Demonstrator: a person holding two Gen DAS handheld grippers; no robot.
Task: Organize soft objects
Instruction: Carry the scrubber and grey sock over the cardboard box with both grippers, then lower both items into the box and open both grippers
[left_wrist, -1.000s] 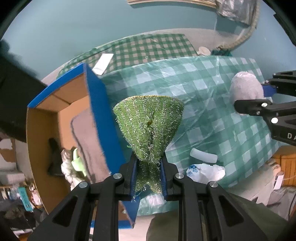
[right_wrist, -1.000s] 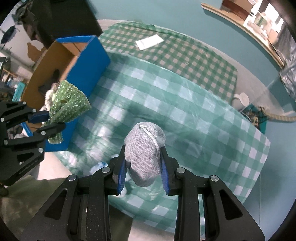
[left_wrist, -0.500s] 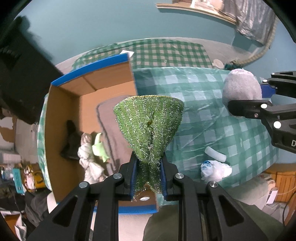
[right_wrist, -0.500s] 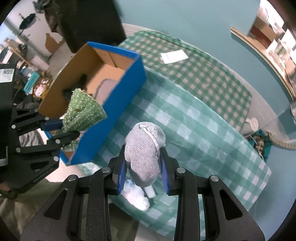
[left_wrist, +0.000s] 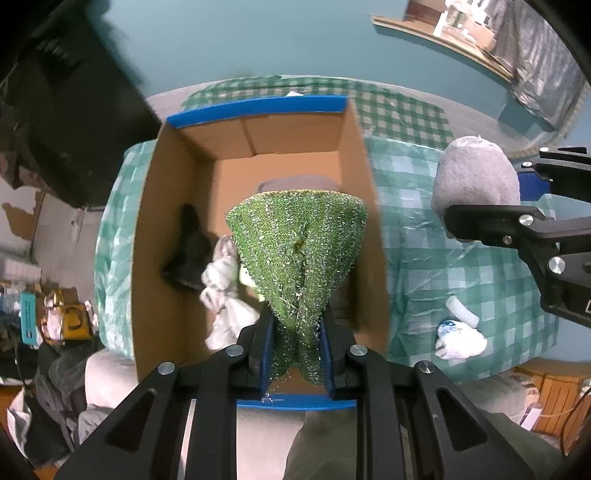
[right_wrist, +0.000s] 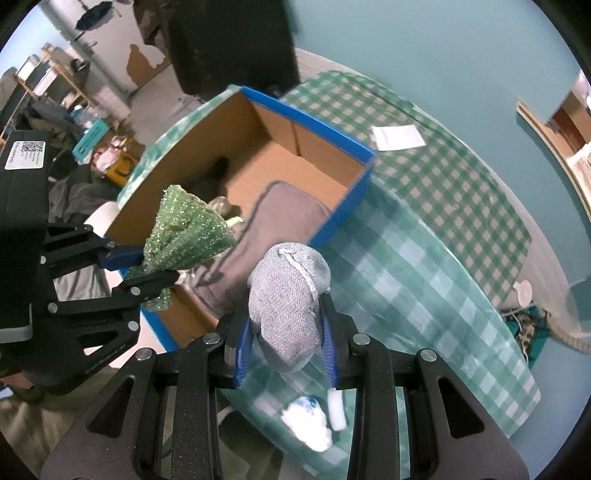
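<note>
Left gripper (left_wrist: 295, 350) clamped tight on glittery green mesh scrubber (left_wrist: 297, 254), fanned end pointing away, over open blue-edged cardboard box (left_wrist: 258, 105). Right gripper (right_wrist: 286, 343) squeezing grey knit sock bundle (right_wrist: 290, 291) lengthwise, above box's near corner. Right view alone shows white paper slip (right_wrist: 397, 137) on checked tablecloth (right_wrist: 424, 266).

- The left gripper (left_wrist: 295, 347), clamped on the green glittery scrubber (left_wrist: 297, 254), has travelled from over the checked tablecloth (left_wrist: 461, 258) beside the blue cardboard box (left_wrist: 258, 107) to above the box's open interior.
- The right gripper (right_wrist: 286, 347), pinching the grey sock bundle (right_wrist: 290, 295), has moved from mid-table to just beside the box's blue corner.
- Both views have rolled, so the box now sits squarer.
</note>
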